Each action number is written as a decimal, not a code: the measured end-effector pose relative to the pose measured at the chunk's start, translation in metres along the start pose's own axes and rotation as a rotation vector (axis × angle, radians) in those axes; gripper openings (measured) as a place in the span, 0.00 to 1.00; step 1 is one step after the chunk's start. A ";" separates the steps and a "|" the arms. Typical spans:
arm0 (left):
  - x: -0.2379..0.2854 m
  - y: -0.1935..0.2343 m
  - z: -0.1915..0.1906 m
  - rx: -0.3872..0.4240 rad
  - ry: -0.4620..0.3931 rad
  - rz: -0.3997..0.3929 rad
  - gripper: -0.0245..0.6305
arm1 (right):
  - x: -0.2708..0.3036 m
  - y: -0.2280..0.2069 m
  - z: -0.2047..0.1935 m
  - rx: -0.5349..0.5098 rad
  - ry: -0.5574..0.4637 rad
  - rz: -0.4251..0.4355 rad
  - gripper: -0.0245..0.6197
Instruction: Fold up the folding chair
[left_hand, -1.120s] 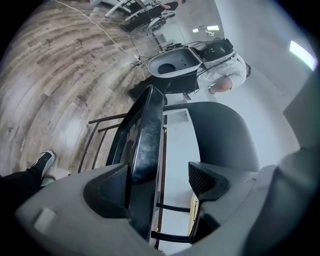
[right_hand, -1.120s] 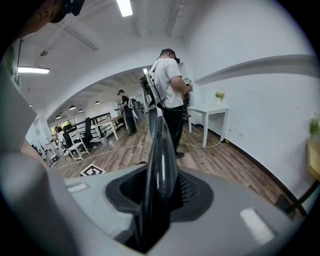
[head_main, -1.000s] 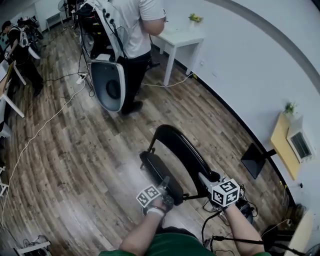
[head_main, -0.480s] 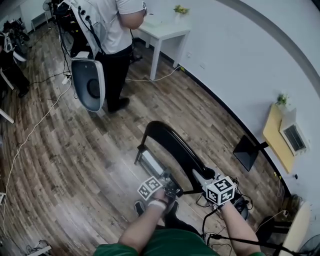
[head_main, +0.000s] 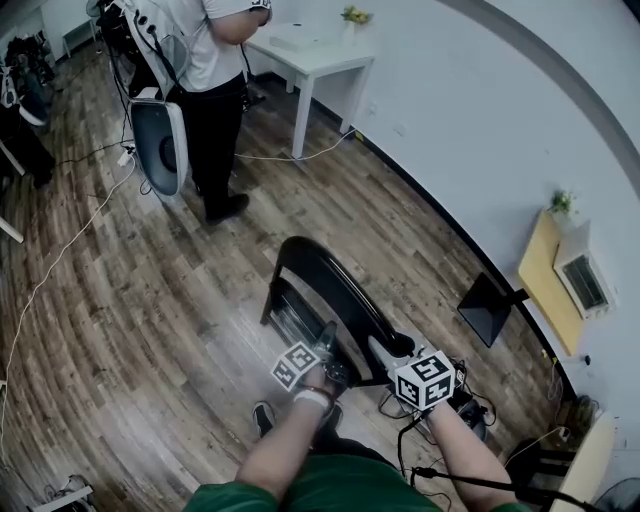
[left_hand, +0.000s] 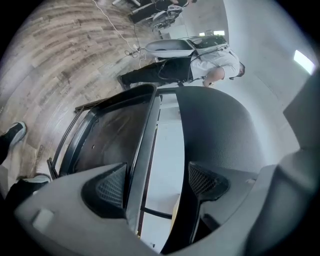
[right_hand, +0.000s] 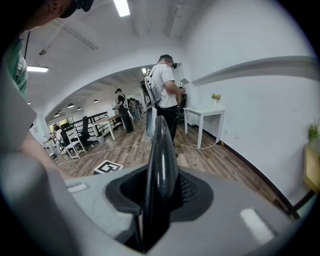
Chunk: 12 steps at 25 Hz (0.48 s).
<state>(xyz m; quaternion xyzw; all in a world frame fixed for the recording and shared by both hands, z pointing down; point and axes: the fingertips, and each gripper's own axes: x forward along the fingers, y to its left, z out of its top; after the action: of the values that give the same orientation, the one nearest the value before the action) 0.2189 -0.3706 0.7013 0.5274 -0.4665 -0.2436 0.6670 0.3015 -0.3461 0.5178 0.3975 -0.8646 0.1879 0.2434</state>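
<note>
The folding chair (head_main: 338, 290) is pictured on a wooden floor (head_main: 150, 300), its curved back clamped edge-on in the narrow jaws of the right gripper (right_hand: 159, 186). Just beside it, the seat's rim is straddled, unsqueezed, by the wide-spread left gripper (left_hand: 156, 182).
</note>
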 end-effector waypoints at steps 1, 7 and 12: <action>0.002 0.000 -0.001 -0.002 0.000 0.002 0.61 | 0.000 -0.003 -0.001 0.003 0.003 -0.002 0.22; 0.005 -0.001 -0.003 0.014 0.033 -0.009 0.61 | 0.001 -0.008 0.000 -0.001 0.005 -0.014 0.22; 0.003 -0.006 -0.011 0.110 0.144 -0.025 0.61 | -0.002 -0.008 0.003 -0.005 0.003 -0.021 0.22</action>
<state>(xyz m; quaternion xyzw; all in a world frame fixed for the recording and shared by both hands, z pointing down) 0.2311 -0.3702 0.6971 0.5852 -0.4231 -0.1874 0.6659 0.3080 -0.3515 0.5158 0.4056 -0.8605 0.1838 0.2477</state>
